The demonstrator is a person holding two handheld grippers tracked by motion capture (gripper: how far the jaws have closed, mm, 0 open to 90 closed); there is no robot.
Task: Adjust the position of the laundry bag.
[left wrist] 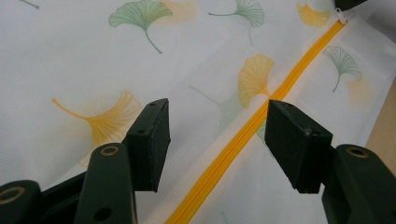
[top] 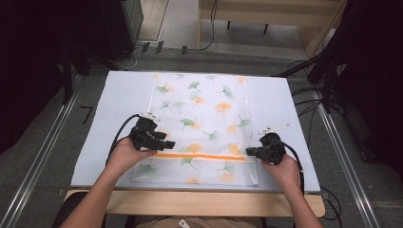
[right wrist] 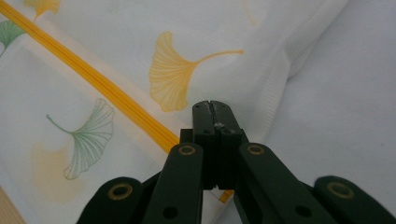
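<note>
A white pouch (top: 202,126) printed with green and orange ginkgo leaves is lying flat along the middle of the tabletop (top: 119,95), its short end reaching the near edge. An orange zipper (top: 199,156) is crossing it close to that near end. In the high view the left gripper (top: 164,144) is sitting over the zipper's left end and the right gripper (top: 252,152) at its right end, each in a hand (top: 126,154). The left gripper view is showing what the high view cannot: its jaws are standing wide apart with the zipper (left wrist: 243,137) running between them, untouched by either pad, and a small white pull tab (left wrist: 342,16) at the far end. The right gripper view is showing the right gripper (right wrist: 215,109) with jaws pressed together at the zipper's end (right wrist: 116,100); whether the tab is pinched between them, I cannot tell.
</note>
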